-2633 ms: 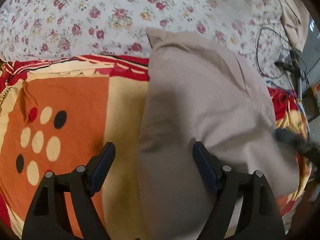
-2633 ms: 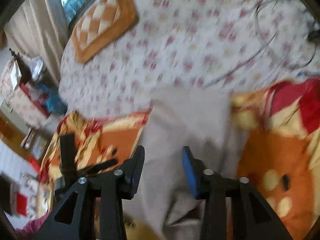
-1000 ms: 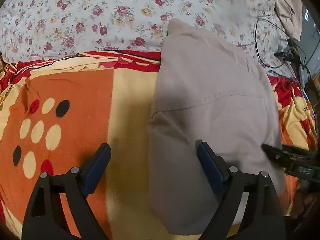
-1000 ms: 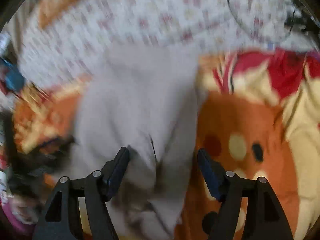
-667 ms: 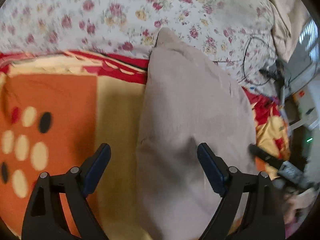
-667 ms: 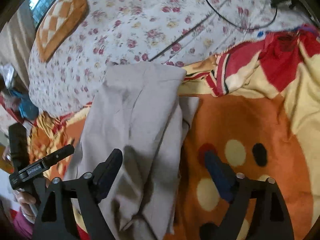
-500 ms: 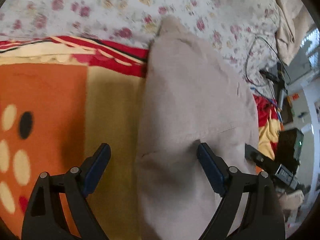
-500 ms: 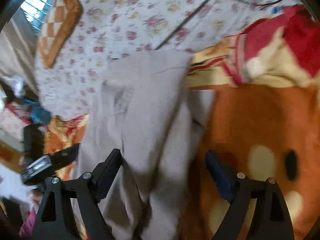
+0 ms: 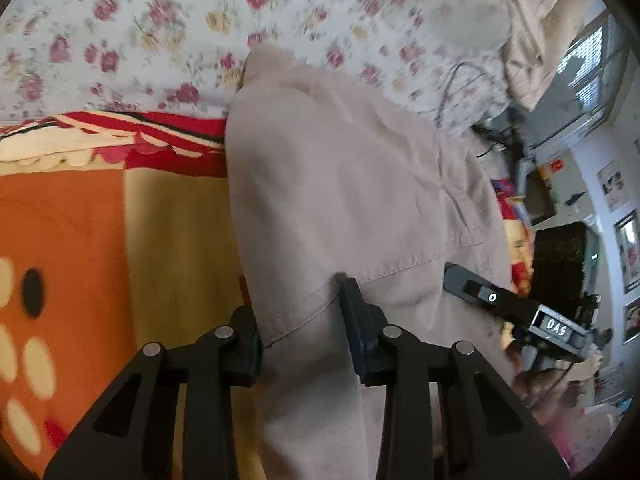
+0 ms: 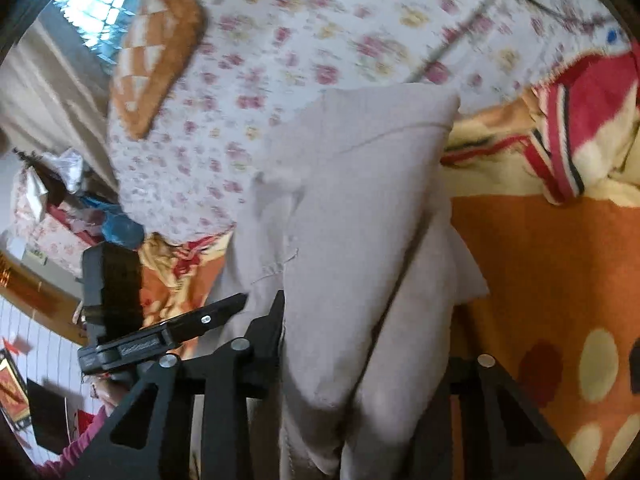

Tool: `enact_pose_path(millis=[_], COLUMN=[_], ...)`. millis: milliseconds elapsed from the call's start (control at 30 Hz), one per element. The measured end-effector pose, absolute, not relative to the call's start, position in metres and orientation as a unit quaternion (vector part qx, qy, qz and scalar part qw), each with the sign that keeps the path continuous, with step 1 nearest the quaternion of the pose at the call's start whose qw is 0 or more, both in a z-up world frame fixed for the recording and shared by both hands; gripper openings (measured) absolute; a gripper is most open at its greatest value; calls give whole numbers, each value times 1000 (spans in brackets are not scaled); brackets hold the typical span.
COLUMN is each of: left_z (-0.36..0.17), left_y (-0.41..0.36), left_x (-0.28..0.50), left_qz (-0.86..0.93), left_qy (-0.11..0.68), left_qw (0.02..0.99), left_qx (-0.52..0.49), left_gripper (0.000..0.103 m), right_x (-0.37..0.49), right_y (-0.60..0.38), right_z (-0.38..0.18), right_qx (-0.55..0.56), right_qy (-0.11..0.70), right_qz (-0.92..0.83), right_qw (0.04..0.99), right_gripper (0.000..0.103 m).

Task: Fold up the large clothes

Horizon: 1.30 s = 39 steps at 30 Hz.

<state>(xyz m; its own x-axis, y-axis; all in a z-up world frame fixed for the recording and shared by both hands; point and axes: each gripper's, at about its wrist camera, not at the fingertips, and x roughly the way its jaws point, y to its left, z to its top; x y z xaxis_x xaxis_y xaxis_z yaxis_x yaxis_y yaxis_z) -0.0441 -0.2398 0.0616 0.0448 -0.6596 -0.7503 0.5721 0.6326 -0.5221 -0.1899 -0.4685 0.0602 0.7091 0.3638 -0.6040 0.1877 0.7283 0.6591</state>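
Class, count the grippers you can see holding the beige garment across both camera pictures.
2. The left gripper closes on the beige garment at its near left edge; the right gripper closes on its near right edge.

Floral-sheeted bed [image 9: 160,32], orange blanket [image 9: 120,240], beige garment [image 9: 340,184] on top

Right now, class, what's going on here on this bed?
A person is folding a beige garment that lies on an orange patterned blanket over a floral bedsheet, using a handheld gripper in each hand. The left gripper has the near hem between its jaws, which are closing on the cloth. The right gripper is likewise closing its jaws on the other near part of the garment. The far end of the garment rests on the bed.
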Motion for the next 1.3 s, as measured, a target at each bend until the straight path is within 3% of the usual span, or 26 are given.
enact_pose_path(millis=[167, 267, 333, 367, 433, 500, 567, 633, 700, 733, 833, 933, 1033, 1300], left_z=[104, 105, 90, 78, 59, 59, 64, 68, 69, 67, 58, 51, 47, 50], left_y=[-182, -150, -135, -133, -130, -125, -126, -125, -124, -126, -125, -123, -119, -122], left_x=[-76, -91, -99, -100, -102, -108, -112, -114, -118, -119, -128, -129, -127, -137], left_qz=[-415, -384, -359, -343, -321, -291, -275, -272, -263, -258, -240, -233, -233, -218], left_qy=[516, 521, 529, 542, 554, 523, 505, 498, 493, 491, 477, 472, 476, 447], left_qw=[749, 762, 768, 765, 766, 797, 812, 818, 825, 827, 841, 846, 845, 864], left_qx=[2, 25, 45, 56, 55, 79, 98, 97, 87, 86, 91, 85, 71, 82], left_gripper=[31, 31, 32, 34, 55, 69, 72, 72, 72, 73, 78, 84, 86, 86], right_x=[-200, -200, -199, -196, -194, -206, -220, -231, -234, -229, -203, -166, -158, -218], right_y=[-428, -393, -374, -364, -354, -358, -364, -362, -352, -341, -309, -296, -315, -304], right_z=[92, 80, 58, 44, 34, 53, 76, 105, 126, 134, 125, 83, 50, 96], right_qx=[378, 391, 382, 364, 317, 292, 267, 243, 229, 212, 162, 111, 145, 135], right_qy=[370, 381, 404, 436, 473, 461, 443, 418, 396, 386, 396, 443, 458, 437], right_qz=[106, 135, 126, 98, 49, 15, -23, -30, -1, 20, 40, -24, -43, -14], right_qw=[842, 827, 822, 817, 821, 838, 855, 875, 889, 898, 903, 889, 876, 889], right_gripper=[35, 37, 44, 52, 67, 69, 72, 70, 53, 52, 50, 49, 50, 54])
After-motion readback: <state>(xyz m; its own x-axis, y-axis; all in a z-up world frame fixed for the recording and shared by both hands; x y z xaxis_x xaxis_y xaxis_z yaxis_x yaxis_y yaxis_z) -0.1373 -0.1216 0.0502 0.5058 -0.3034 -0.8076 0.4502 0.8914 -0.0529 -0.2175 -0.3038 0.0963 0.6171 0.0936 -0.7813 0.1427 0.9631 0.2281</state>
